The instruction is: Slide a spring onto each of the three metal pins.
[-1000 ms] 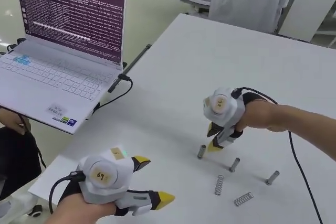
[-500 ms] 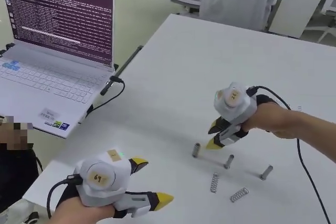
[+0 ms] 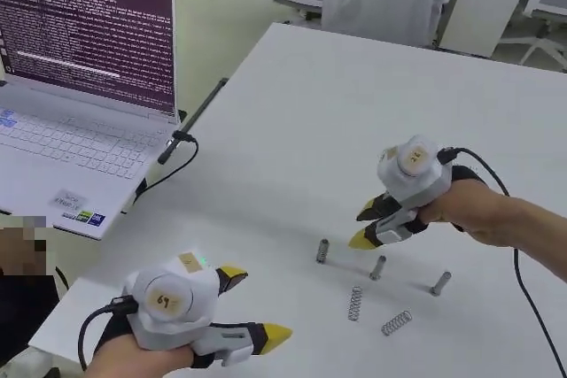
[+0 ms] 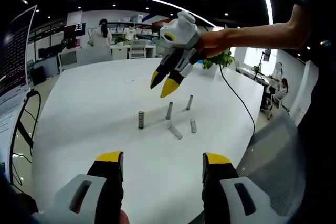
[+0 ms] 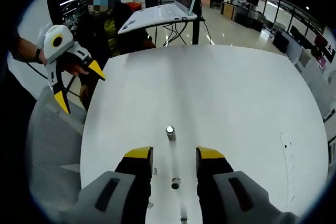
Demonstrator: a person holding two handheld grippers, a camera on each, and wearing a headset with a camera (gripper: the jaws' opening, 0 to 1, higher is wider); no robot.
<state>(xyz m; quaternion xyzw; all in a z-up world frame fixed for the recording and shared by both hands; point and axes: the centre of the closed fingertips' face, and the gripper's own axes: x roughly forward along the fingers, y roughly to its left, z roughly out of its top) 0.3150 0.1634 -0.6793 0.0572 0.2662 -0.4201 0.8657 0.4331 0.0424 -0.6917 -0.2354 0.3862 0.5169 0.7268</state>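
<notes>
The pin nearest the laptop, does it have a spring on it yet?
Yes: coils wrap that pin, while the other two pins stand bare and two springs lie loose.

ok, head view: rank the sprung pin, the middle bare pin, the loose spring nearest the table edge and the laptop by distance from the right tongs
1. sprung pin, just left of the right tongs, and middle bare pin, just right of them toward the person: too close to call.
2. loose spring, lower right, nearest the person.
3. laptop, far left.
</notes>
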